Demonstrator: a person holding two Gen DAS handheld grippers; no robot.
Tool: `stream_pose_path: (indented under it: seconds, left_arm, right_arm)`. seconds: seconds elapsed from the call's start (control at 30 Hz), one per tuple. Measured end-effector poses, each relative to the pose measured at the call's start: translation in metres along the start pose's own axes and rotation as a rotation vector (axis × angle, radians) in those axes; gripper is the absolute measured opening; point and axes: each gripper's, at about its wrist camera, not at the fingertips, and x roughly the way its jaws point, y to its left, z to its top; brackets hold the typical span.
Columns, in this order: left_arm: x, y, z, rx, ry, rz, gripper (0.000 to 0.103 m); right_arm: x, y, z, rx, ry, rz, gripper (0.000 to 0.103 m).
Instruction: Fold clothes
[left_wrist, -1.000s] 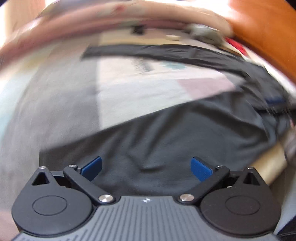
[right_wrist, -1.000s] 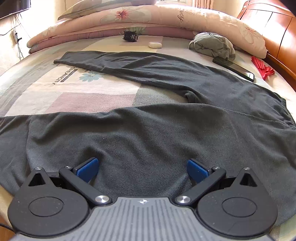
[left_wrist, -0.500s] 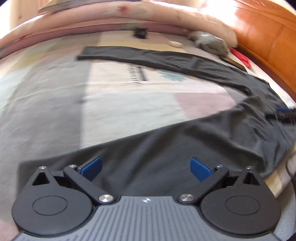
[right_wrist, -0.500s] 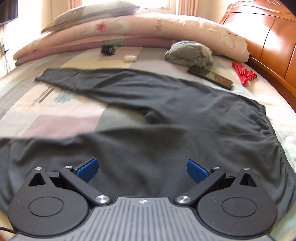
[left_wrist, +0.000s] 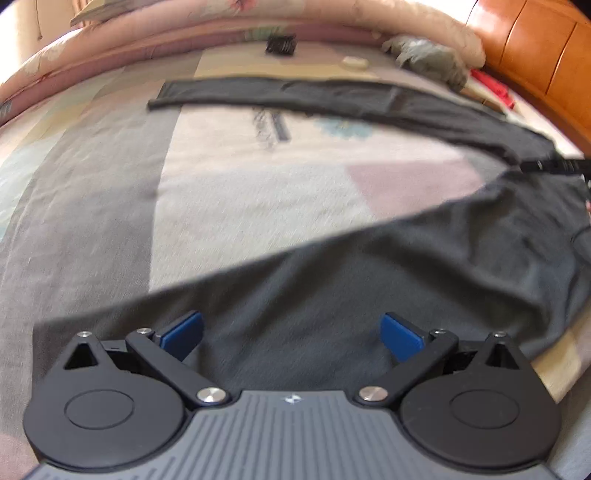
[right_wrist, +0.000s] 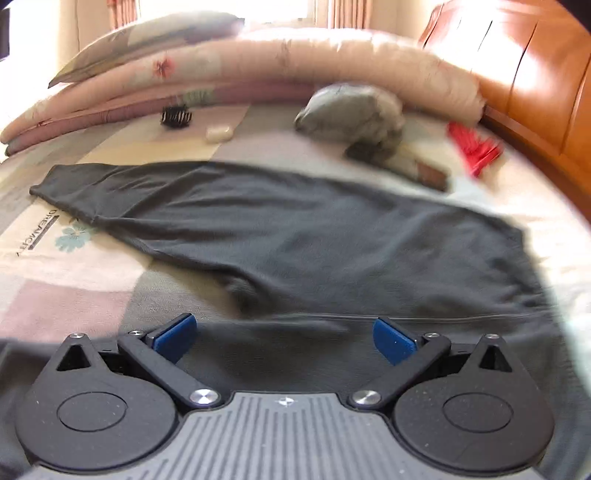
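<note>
Both tools (left_wrist: 291, 334) (right_wrist: 284, 338) shifted, spread wide above flat dark trousers (right_wrist: 314, 236).

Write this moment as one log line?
task: fold clothes | left gripper: open | right gripper: open | dark trousers: flat on bed, unheld

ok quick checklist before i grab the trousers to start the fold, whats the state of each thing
1. Left gripper open: ok, jaws stand wide apart with nothing between them.
2. Right gripper open: ok, jaws wide apart, empty.
3. Dark grey trousers laid out: ok, both legs are spread apart in a V on the bed, mostly flat.
4. Far leg straight: ok, it lies flat up to its cuff.
5. Clutter clear of the cloth: ok, the bundled grey garment, red item and white case lie beyond the far leg.
6. Near leg's cuff position: cannot tell, the right wrist view is blurred and the cuff is not clearly shown.
</note>
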Motion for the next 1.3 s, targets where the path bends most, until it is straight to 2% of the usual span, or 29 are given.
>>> stream_pose_path:
  seconds: [0.07,0.17,0.2,0.27,0.3,0.43,0.5,0.6,0.7,0.83,0.93,1.0,1.07,1.17,1.23,1.3]
  left_arm:
    - [-0.001,-0.01,0.01,0.018,-0.023,-0.031,0.102]
    - [0.004,-0.032,0.023,0.064,-0.041,-0.074,0.102]
    - [0.006,-0.039,0.025,0.074,-0.042,-0.082,0.102]
    - [0.011,-0.052,0.03,0.092,-0.045,-0.099,0.102]
    - [0.014,-0.058,0.032,0.097,-0.045,-0.107,0.102]
    - [0.019,-0.076,0.033,0.096,-0.035,-0.133,0.102]
    - [0.02,-0.083,0.034,0.101,-0.031,-0.134,0.102]
    - [0.02,-0.089,0.034,0.1,-0.026,-0.129,0.102]
    - [0.019,-0.094,0.033,0.093,-0.018,-0.129,0.102]
    - [0.021,-0.09,0.029,0.07,0.006,-0.113,0.102]
    - [0.024,-0.084,0.031,0.039,0.031,-0.103,0.102]
    - [0.026,-0.081,0.043,0.028,0.035,-0.117,0.102]
    - [0.027,-0.086,0.063,0.048,0.018,-0.136,0.102]
    - [0.028,-0.113,0.106,0.126,-0.026,-0.192,0.102]
    - [0.028,-0.138,0.135,0.186,-0.045,-0.267,0.102]
    - [0.034,-0.165,0.166,0.228,-0.042,-0.361,0.102]
  right_arm:
    - [-0.01,-0.016,-0.014,-0.013,0.007,-0.066,0.103]
    - [-0.014,-0.048,-0.042,0.031,0.077,-0.127,0.103]
    - [-0.016,-0.06,-0.052,0.068,0.097,-0.122,0.103]
    - [-0.028,-0.082,-0.067,0.15,0.082,-0.075,0.103]
    - [-0.034,-0.087,-0.071,0.154,0.085,-0.073,0.103]
    - [-0.043,-0.099,-0.062,0.187,0.078,-0.062,0.103]
    - [-0.043,-0.101,-0.051,0.194,0.032,-0.051,0.103]
    - [-0.027,-0.104,-0.031,0.192,-0.022,-0.017,0.103]
    - [-0.001,-0.112,-0.021,0.218,-0.016,0.035,0.103]
    - [0.008,-0.131,-0.03,0.269,0.014,-0.01,0.103]
    - [-0.002,-0.134,-0.034,0.282,0.059,-0.137,0.103]
    - [-0.007,-0.131,-0.034,0.32,0.076,-0.19,0.103]
    - [-0.008,-0.125,-0.036,0.339,0.072,-0.167,0.103]
    - [-0.003,-0.108,-0.042,0.297,0.082,-0.194,0.103]
    - [0.001,-0.097,-0.047,0.26,0.078,-0.222,0.103]
    - [-0.001,-0.094,-0.055,0.253,0.034,-0.234,0.103]
